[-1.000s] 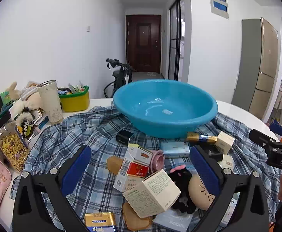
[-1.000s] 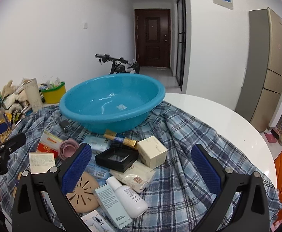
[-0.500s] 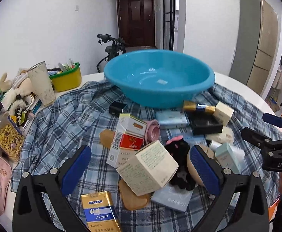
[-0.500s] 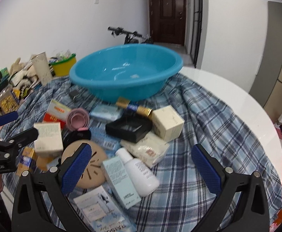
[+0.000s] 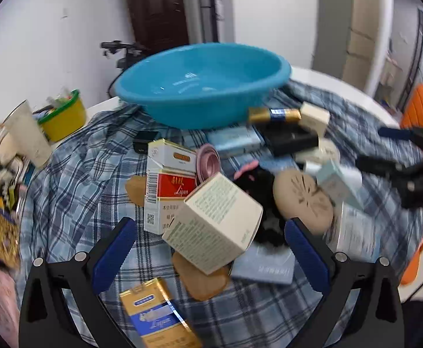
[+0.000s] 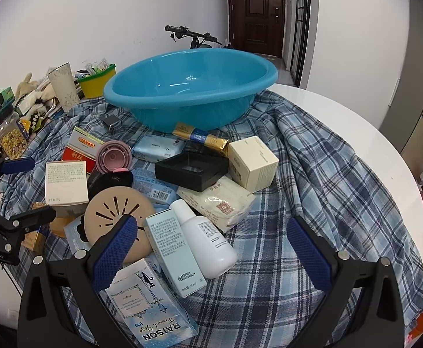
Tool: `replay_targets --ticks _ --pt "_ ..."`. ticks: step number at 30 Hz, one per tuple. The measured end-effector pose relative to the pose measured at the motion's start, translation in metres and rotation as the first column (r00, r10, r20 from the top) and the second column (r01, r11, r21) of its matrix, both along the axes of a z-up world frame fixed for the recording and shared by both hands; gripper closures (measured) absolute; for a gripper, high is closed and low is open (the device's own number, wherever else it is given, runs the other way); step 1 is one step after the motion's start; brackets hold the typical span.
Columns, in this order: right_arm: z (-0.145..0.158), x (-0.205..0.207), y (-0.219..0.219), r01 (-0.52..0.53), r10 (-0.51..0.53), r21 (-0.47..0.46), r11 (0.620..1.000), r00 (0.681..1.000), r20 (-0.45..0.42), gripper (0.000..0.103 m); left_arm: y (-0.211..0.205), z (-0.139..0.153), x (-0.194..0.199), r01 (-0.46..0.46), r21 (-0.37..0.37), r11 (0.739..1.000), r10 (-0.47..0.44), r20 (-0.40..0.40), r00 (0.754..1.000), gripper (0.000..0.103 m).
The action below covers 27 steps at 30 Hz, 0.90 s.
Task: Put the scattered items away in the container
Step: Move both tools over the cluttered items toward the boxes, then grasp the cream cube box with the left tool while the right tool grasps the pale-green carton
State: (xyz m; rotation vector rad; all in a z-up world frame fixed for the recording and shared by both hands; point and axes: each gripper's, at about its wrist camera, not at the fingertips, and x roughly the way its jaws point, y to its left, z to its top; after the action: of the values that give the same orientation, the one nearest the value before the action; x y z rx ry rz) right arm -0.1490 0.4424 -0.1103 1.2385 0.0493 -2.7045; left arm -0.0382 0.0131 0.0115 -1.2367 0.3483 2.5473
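The basin point(image 6: 188, 87) is still empty; both claws, left point(image 5: 211, 249) and right point(image 6: 211, 246), have dropped wide open and empty-handed over the clutter, ready to pick.

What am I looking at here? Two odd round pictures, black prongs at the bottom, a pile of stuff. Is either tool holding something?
Each picture comes from a fisheye camera on a hand-held two-finger gripper, looking along its fingers. The left gripper and right gripper are both open and hold nothing. Each also appears at the edge of the other's view. A plaid cloth on the round white table carries scattered boxes, a white bottle and a black tray. The blue basin behind them has no items in it.
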Motion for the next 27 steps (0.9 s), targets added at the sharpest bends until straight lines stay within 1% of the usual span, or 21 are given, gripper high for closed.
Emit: replay_targets --ticks 3,4,8,14,15,16,17,19,20,24,27 --pt "-0.004 -0.001 -0.003 -0.010 0.010 0.001 1.000 1.000 0.011 0.000 0.001 -0.006 -0.001 0.030 -0.042 0.999 -0.029 0.021 0.999 0.000" --pt "-0.005 -0.001 -0.004 -0.015 0.015 0.001 1.000 1.000 0.015 0.000 0.001 -0.008 -0.001 0.031 -0.045 0.999 -0.030 0.026 0.999 0.000" --pt "-0.008 -0.002 -0.007 -0.034 0.034 0.010 0.999 0.999 0.028 0.000 0.003 -0.012 -0.003 0.047 -0.022 0.999 -0.046 0.047 0.998 0.000" --pt "-0.014 0.000 -0.002 -0.027 0.026 0.009 1.000 0.999 0.037 0.001 0.007 -0.016 -0.011 0.074 -0.026 0.997 -0.073 0.060 0.996 0.000" --pt "-0.015 0.001 -0.001 -0.026 0.026 0.008 1.000 0.999 0.041 0.003 0.007 -0.017 -0.013 0.083 -0.026 0.996 -0.082 0.063 0.995 0.000" --pt "-0.015 0.001 0.000 -0.027 0.027 0.008 1.000 0.999 0.045 0.004 0.007 -0.017 -0.013 0.097 -0.026 0.995 -0.096 0.063 0.993 0.002" --pt "-0.016 0.001 0.000 -0.028 0.027 0.009 1.000 0.998 0.050 0.006 0.007 -0.017 -0.013 0.117 -0.027 0.993 -0.115 0.064 0.991 0.010" --pt "-0.017 0.002 0.002 -0.027 0.026 0.005 1.000 0.998 0.053 0.006 0.006 -0.017 -0.013 0.144 -0.049 0.988 -0.141 0.071 0.987 0.021" --pt "-0.018 0.002 0.003 -0.025 0.025 0.002 1.000 0.998 0.055 0.006 0.005 -0.017 -0.012 0.152 -0.061 0.986 -0.147 0.073 0.986 0.023" --pt "-0.021 -0.001 0.003 -0.023 0.024 -0.008 1.000 0.998 0.064 0.006 0.006 -0.019 -0.012 0.193 -0.067 0.979 -0.186 0.091 0.978 0.023" --pt "-0.023 -0.001 0.000 -0.034 0.034 -0.009 0.999 0.997 0.072 0.006 0.009 -0.019 -0.012 0.209 -0.080 0.975 -0.203 0.082 0.976 0.023"
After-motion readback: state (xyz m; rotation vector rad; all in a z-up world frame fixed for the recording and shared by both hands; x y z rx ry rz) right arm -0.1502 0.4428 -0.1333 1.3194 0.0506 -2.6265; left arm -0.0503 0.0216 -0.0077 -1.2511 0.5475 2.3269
